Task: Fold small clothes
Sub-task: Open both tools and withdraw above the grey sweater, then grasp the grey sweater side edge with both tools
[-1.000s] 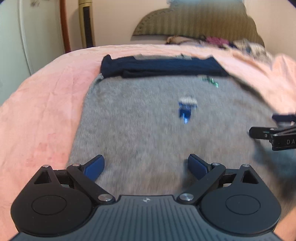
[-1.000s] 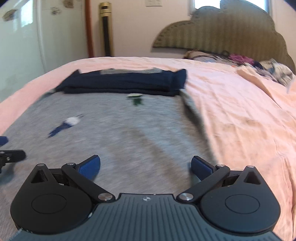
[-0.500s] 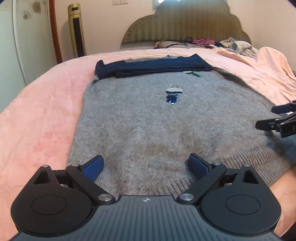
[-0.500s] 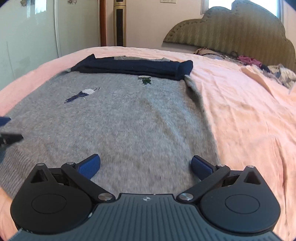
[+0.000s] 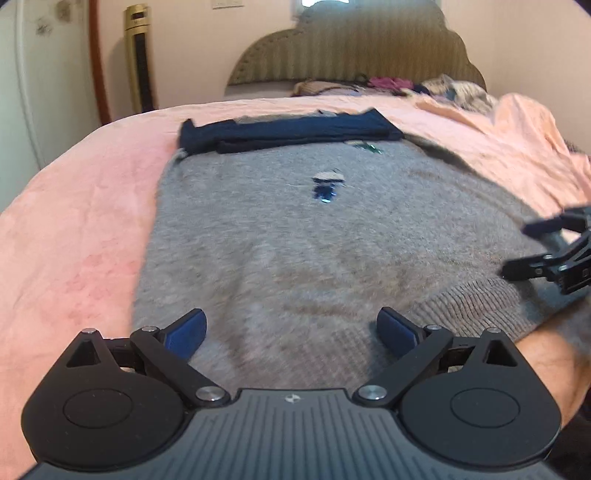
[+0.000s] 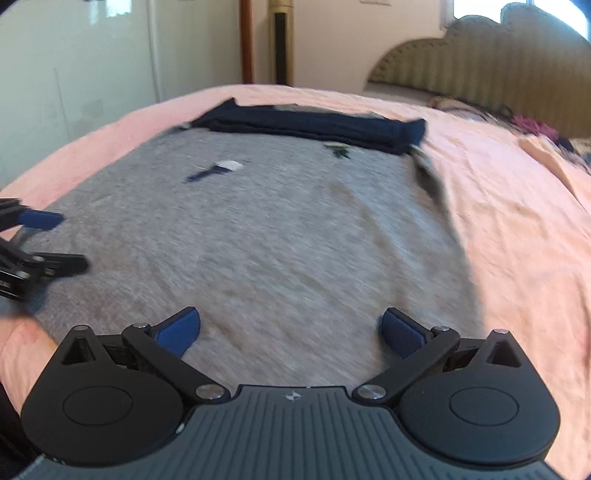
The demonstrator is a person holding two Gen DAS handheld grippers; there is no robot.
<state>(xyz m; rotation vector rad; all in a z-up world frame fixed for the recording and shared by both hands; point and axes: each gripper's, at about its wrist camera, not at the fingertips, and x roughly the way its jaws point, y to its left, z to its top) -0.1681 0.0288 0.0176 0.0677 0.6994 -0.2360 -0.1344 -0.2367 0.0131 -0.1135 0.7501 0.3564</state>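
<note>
Grey knit, the sweater [image 5: 295,240] lies flat on the pink bed [image 5: 74,229], its ribbed hem between your left gripper [image 5: 291,332] fingers and under the right gripper [image 6: 290,328]; folded navy sleeves [image 5: 288,134] lie far ahead. Both grippers are spread wide, holding nothing. You seem about to pinch the hem: lower, close, then carry it forward.

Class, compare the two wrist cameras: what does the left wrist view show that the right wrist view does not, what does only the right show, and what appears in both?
Only the left wrist view shows the right gripper and the sweater's ribbed hem. Only the right wrist view shows the left gripper and a window behind the headboard. Both show the grey sweater spread flat on the pink bedspread, dark navy folded clothing at its far end, the padded headboard, and both grippers open, holding nothing.
</note>
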